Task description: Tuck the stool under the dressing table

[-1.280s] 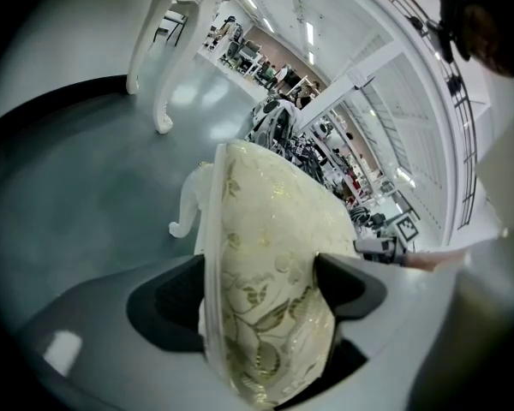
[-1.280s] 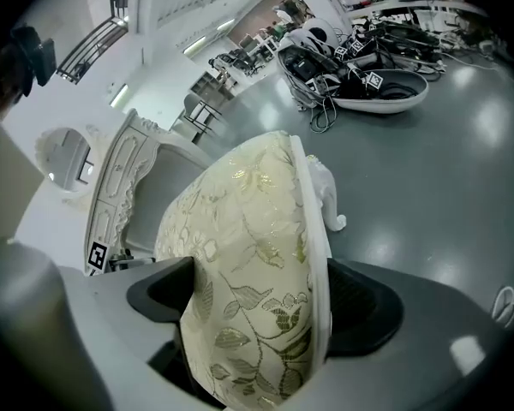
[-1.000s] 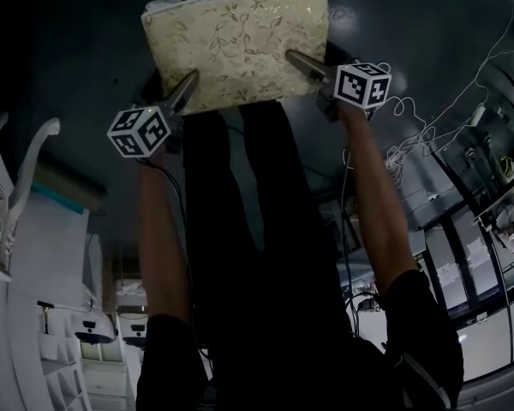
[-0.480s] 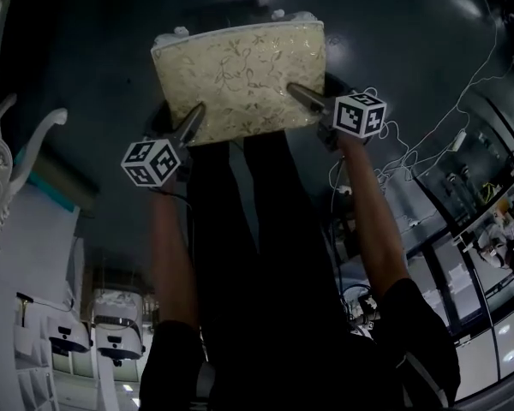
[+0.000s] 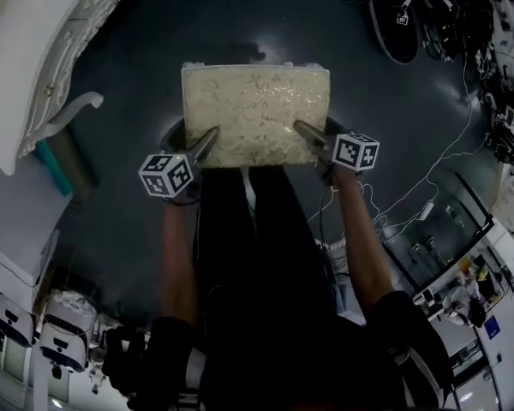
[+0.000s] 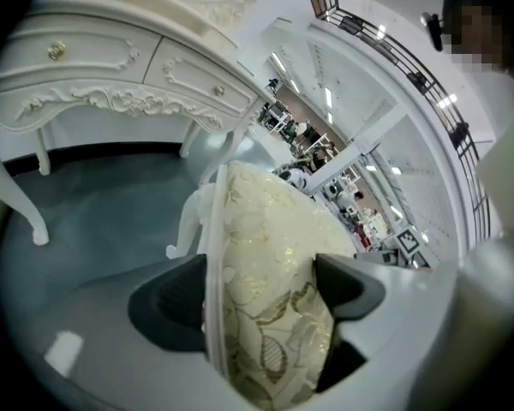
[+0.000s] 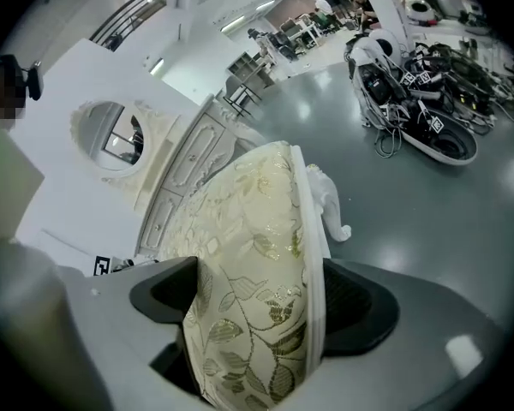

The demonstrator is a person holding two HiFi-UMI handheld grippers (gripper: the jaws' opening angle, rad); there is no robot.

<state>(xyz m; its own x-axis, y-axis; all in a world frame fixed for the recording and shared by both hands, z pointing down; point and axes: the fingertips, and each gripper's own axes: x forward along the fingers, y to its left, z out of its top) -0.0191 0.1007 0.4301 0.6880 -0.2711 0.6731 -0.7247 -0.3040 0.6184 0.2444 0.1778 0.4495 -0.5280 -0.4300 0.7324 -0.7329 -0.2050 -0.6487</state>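
— Where is the stool?
— The stool [image 5: 255, 114] is over the dark floor [image 5: 128, 221], just ahead of the person's legs [image 5: 257, 264]. It is apart from the white dressing table [image 5: 43, 67], which stands off to the left, and it is not under it.
— What has hold of it?
— Both claws. The left gripper [image 5: 207, 139] takes the near left corner of the cream, leaf-patterned seat [image 6: 265, 264]. The right gripper [image 5: 304, 132] takes the near right corner.
— How far open are they?
— Each stands wide, yet closed on the thick cushion. One pad is on the padded top and the other is under the seat's white rim.
— Are the feet on the floor?
— A curled white leg [image 7: 330, 204] shows beyond the right gripper, but I cannot tell whether it touches the floor.
— Anything else nearby?
— Black cables [image 5: 428, 15] lie by the floor's far right edge, well apart from the stool.
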